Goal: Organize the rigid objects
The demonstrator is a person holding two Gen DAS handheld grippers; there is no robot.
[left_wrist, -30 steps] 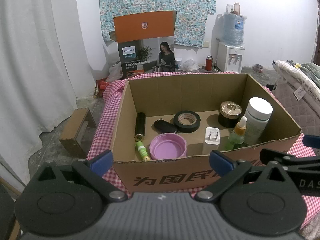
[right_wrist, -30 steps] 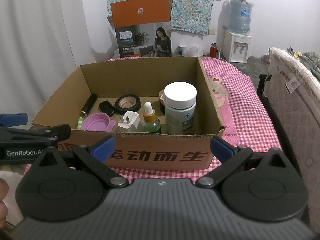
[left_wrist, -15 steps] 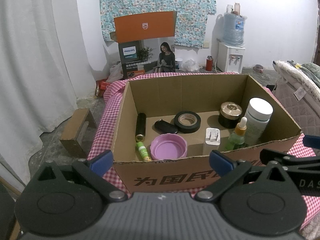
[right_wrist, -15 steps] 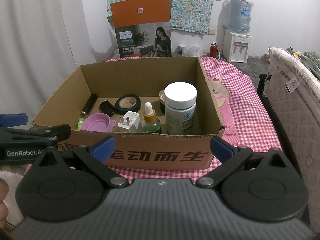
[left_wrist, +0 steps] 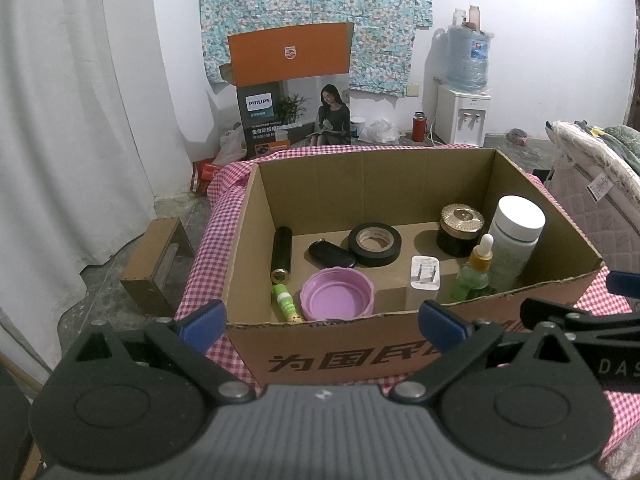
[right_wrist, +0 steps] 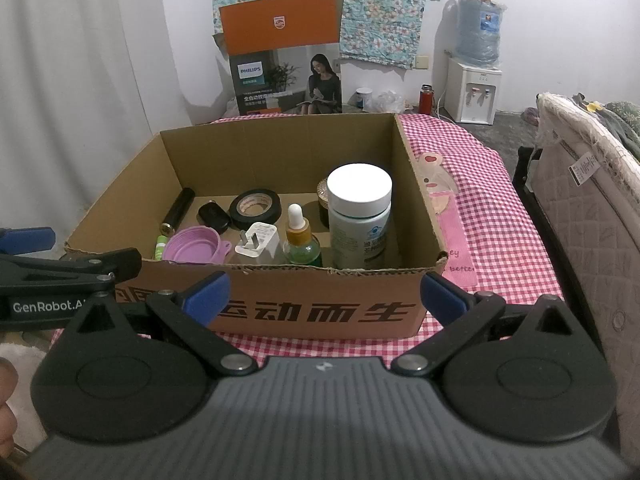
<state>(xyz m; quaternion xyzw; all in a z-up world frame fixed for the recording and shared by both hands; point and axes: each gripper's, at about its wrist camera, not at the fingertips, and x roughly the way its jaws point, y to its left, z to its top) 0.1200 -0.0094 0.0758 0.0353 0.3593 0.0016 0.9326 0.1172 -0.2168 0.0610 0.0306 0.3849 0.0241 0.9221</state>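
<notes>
Both grippers, left gripper (left_wrist: 320, 322) and right gripper (right_wrist: 324, 290), spread wide, empty, at the brown cardboard box (right_wrist: 320, 312) near wall. Inside, near-right corner: tall white-capped plastic bottle (right_wrist: 360, 216), likely light, rigid, slick. Grab mid-body under cap.

light: dim indoor, kinda flat | glare: white cap (right_wrist: 359, 189) blown out | shadows: soft inside box (left_wrist: 400, 184) | focus: sharp | edges: heavy fisheye bend, dark corners
</notes>
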